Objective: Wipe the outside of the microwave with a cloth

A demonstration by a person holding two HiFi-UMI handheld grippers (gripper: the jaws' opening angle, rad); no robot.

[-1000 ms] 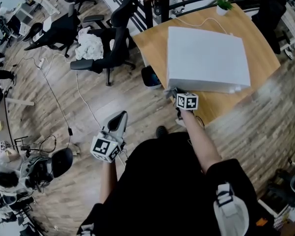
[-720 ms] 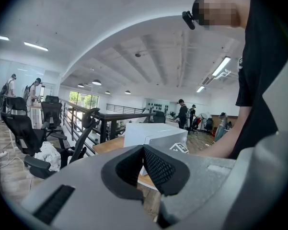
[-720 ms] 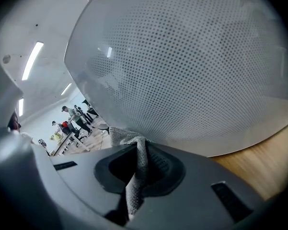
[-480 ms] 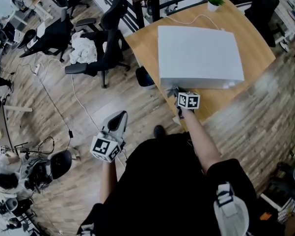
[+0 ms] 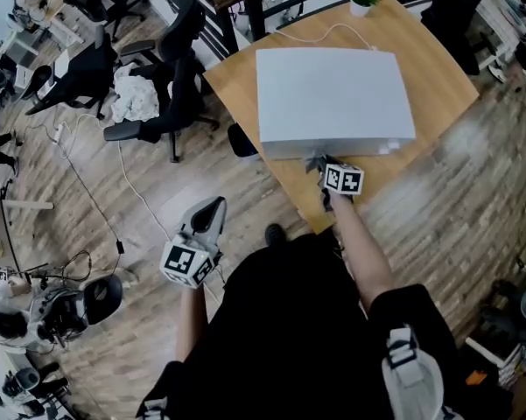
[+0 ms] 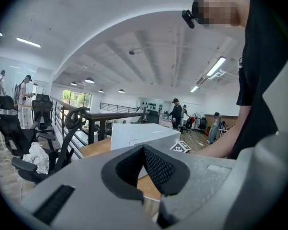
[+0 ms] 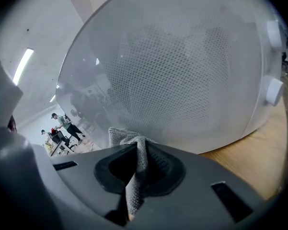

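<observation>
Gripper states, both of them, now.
Left gripper: shut, nothing between its jaws.
Right gripper: shut on the grey cloth, close to the microwave door.

Bright, even light from ceiling strips (image 6: 215, 67), soft shadows, strong fisheye warp w/ dark corners.

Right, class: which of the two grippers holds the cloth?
The right gripper: its jaws pinch a grey cloth close to the microwave door. The left gripper is shut on nothing, away from the table.
</observation>
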